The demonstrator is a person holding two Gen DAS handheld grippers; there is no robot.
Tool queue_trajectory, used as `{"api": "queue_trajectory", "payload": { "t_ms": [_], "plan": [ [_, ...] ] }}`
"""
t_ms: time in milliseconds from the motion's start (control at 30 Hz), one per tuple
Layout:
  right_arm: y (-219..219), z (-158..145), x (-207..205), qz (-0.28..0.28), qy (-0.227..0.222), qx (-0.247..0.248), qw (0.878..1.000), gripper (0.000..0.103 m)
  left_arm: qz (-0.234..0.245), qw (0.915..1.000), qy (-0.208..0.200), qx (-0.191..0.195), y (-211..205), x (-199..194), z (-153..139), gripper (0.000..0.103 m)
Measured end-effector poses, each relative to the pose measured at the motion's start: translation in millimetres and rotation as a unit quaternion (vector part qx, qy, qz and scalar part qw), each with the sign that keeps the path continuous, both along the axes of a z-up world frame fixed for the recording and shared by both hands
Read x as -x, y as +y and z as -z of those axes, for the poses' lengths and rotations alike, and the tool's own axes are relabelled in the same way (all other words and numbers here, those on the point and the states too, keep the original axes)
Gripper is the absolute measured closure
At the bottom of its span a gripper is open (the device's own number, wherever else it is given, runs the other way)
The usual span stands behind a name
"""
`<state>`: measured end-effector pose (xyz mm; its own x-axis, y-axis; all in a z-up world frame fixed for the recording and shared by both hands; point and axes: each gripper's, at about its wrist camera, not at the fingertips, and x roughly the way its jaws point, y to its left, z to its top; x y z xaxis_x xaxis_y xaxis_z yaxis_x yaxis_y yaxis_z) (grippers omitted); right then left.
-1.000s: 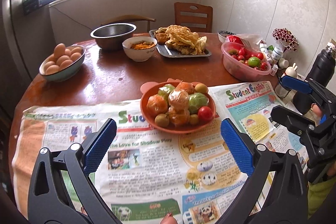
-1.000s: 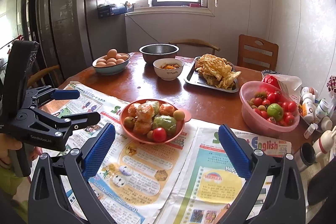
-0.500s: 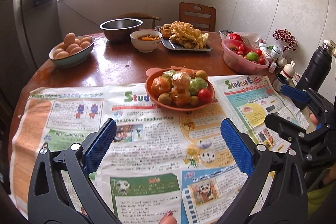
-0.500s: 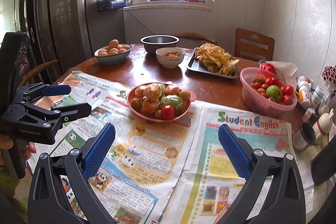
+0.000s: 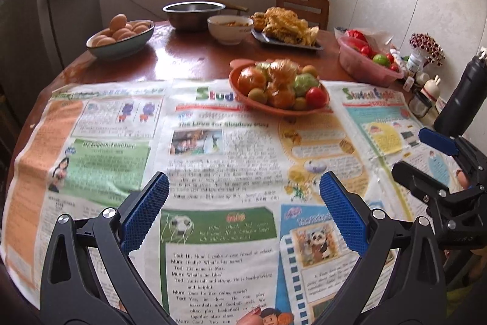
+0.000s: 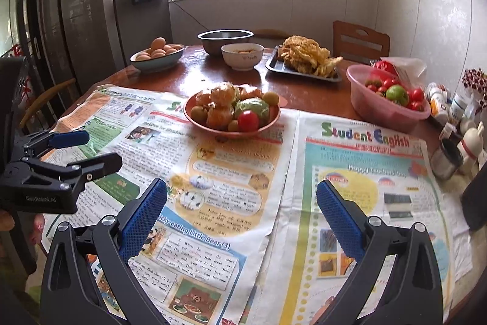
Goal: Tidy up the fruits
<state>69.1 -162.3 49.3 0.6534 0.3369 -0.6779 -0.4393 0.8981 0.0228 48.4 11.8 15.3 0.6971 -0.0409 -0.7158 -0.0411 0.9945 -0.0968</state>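
An orange plate (image 5: 275, 111) (image 6: 231, 132) stands on newspaper mid-table, piled with wrapped oranges, a green wrapped fruit (image 5: 304, 82) (image 6: 253, 108), small olive-coloured fruits and a red tomato (image 5: 315, 96) (image 6: 248, 120). At the right, a pink bowl (image 5: 362, 69) (image 6: 380, 110) holds red tomatoes and a green fruit. My left gripper (image 5: 243, 188) (image 6: 102, 148) hovers open over the newspaper, well short of the plate, with nothing between its blue pads. My right gripper (image 6: 242, 191) (image 5: 414, 153) is also open and holds nothing, near the table's front right.
At the back are a bowl of eggs (image 5: 121, 40), a steel bowl (image 5: 193, 14), a white bowl (image 5: 229, 28) and a tray of fried food (image 5: 287, 32). Small bottles, figurines (image 6: 470, 142) and a black flask (image 5: 464, 99) crowd the right edge. A wooden chair (image 6: 360, 41) stands behind.
Both grippers have drawn back from the orange plate towards the near table edge, so more newspaper shows in front of them. Both stay open.
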Motion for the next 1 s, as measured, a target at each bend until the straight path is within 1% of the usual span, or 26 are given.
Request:
{"api": "queue_trajectory", "payload": {
  "t_ms": [100, 333, 1000],
  "plan": [
    [1, 6, 2, 0.003, 0.007, -0.001, 1.000, 0.004, 0.000, 1.0000, 0.008, -0.001, -1, 0, 5, 0.010],
    [-1, 15, 2, 0.006, 0.020, -0.005, 1.000, 0.004, -0.004, 0.9999, 0.009, -0.004, -1, 1, 6, 0.010],
    [-3, 16, 2, 0.010, 0.021, -0.006, 1.000, 0.004, 0.001, 0.9999, 0.010, -0.005, -8, 1, 5, 0.010]
  ]
}}
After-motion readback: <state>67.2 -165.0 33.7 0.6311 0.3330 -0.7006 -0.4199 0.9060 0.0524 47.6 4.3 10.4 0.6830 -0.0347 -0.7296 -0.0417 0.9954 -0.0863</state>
